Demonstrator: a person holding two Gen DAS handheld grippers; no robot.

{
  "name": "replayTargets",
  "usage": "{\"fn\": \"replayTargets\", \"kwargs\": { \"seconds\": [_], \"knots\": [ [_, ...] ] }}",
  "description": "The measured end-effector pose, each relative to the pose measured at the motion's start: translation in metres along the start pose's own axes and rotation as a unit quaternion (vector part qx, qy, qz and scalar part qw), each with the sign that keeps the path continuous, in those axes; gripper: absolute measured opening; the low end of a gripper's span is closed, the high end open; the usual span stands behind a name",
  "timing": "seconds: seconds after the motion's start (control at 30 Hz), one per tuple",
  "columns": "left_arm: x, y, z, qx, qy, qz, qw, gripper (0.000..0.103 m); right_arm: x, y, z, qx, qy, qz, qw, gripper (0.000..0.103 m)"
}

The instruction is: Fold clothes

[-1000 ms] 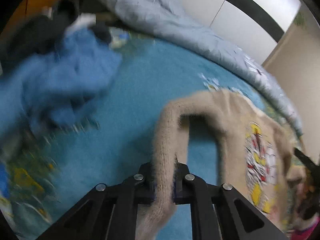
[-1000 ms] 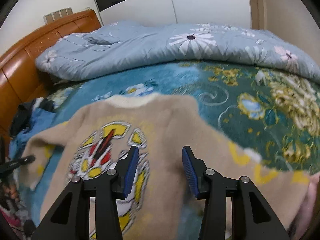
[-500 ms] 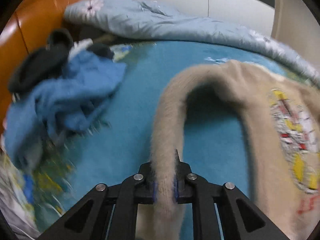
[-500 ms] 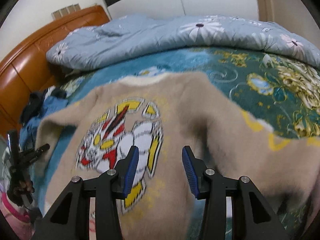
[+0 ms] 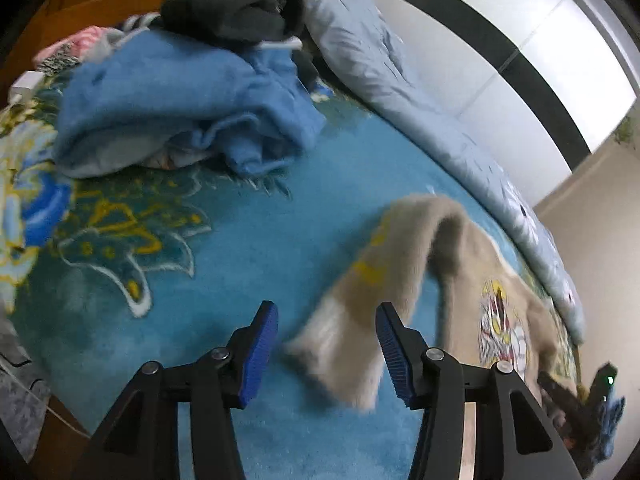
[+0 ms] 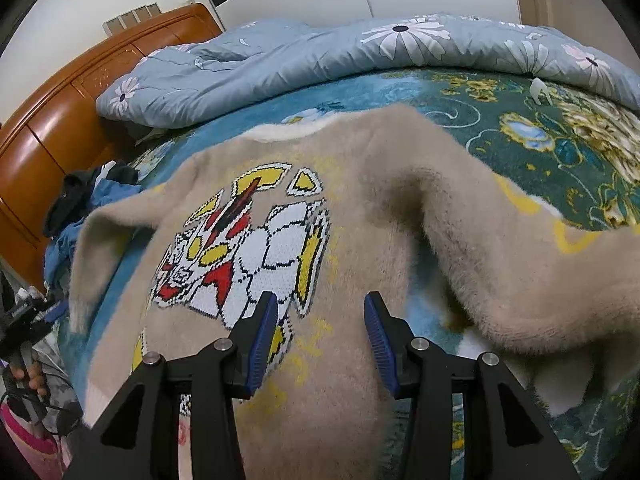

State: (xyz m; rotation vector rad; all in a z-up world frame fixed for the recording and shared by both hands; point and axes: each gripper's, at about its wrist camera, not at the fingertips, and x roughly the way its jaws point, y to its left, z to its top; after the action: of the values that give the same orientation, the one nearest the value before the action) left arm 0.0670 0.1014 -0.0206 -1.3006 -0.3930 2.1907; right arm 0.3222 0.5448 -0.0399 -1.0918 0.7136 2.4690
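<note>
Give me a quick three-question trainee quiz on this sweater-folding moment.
1. True or false: the left tool is clamped on the fuzzy beige sweater's sleeve.
2. What lies beneath the open right tool? A) sweater body B) crumpled blue fleece garment C) grey floral duvet
3. Fill in: the knitted graphic on the sweater faces ____.

Key: 1 false, it is open; 2 A; 3 up.

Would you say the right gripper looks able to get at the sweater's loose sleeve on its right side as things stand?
Probably yes: the right gripper is open over the beige sweater, and the sleeve lies just beside it with nothing lying over it.
</note>
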Motion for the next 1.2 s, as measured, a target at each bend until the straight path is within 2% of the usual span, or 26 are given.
{"fn": "replayTargets", "kwargs": {
  "seconds": [0.1, 0.3, 0.37, 0.4, 0.47, 0.53, 0.63, 0.7, 0.8, 0.83, 1.0, 1.03, 1.1, 1.13, 1.17, 1.2],
  "knots": [
    [0.008, -0.016, -0.005, 0.018, 0.009, -0.022, 0.9996, 0.055, 0.004, 0.003, -0.001, 0.002, 0.004, 0.006, 1.000, 0.047],
    [0.027, -0.037, -0.003, 0.076, 0.027, 0.026, 0.9964, 0.052, 0.003, 0.008, -0.004, -0.005, 0.007, 0.009, 1.000, 0.046],
    [0.030, -0.042, 0.000, 0.106, 0.022, 0.059, 0.9924, 0.023, 0.000, 0.006, -0.004, -0.001, 0.004, 0.008, 1.000, 0.046],
    [0.031, -0.044, 0.002, 0.120, 0.019, 0.076, 0.9896, 0.018, -0.001, 0.005, -0.004, 0.001, 0.002, 0.008, 1.000, 0.046],
    [0.031, -0.050, 0.010, 0.149, 0.002, 0.112, 0.9825, 0.014, -0.005, 0.001, -0.005, 0.008, -0.002, 0.006, 1.000, 0.046],
    [0.027, -0.058, 0.027, 0.176, -0.033, 0.151, 0.9722, 0.013, -0.011, -0.005, -0.006, 0.016, -0.008, 0.004, 1.000, 0.046],
    [0.021, -0.070, 0.052, 0.214, -0.086, 0.210, 0.9502, 0.012, -0.021, -0.017, -0.012, 0.032, -0.016, -0.009, 0.999, 0.046],
    [0.017, -0.078, 0.069, 0.239, -0.120, 0.248, 0.9312, 0.012, -0.028, -0.027, -0.017, 0.044, -0.021, -0.018, 0.999, 0.046],
    [0.011, -0.090, 0.094, 0.274, -0.171, 0.303, 0.8965, 0.012, -0.039, -0.041, -0.024, 0.062, -0.028, -0.033, 0.997, 0.046],
    [0.011, -0.089, 0.095, 0.271, -0.173, 0.304, 0.8968, 0.012, -0.042, -0.046, -0.028, 0.073, -0.029, -0.037, 0.996, 0.046],
    [0.018, -0.075, 0.087, 0.231, -0.155, 0.279, 0.9191, 0.015, -0.052, -0.071, -0.047, 0.126, -0.033, -0.046, 0.990, 0.047],
    [0.019, -0.073, 0.085, 0.223, -0.152, 0.274, 0.9232, 0.020, -0.053, -0.076, -0.049, 0.134, -0.034, -0.053, 0.989, 0.048],
    [0.022, -0.067, 0.082, 0.207, -0.144, 0.263, 0.9311, 0.038, -0.056, -0.086, -0.052, 0.150, -0.040, -0.064, 0.986, 0.049],
    [0.023, -0.065, 0.081, 0.199, -0.140, 0.258, 0.9349, 0.053, -0.058, -0.090, -0.051, 0.162, -0.050, -0.066, 0.983, 0.049],
    [0.019, -0.062, 0.077, 0.189, -0.144, 0.253, 0.9379, 0.059, -0.061, -0.095, -0.049, 0.174, -0.061, -0.067, 0.981, 0.050],
    [0.010, -0.057, 0.075, 0.174, -0.153, 0.248, 0.9407, 0.060, -0.063, -0.098, -0.047, 0.184, -0.071, -0.070, 0.978, 0.053]
  ]
}}
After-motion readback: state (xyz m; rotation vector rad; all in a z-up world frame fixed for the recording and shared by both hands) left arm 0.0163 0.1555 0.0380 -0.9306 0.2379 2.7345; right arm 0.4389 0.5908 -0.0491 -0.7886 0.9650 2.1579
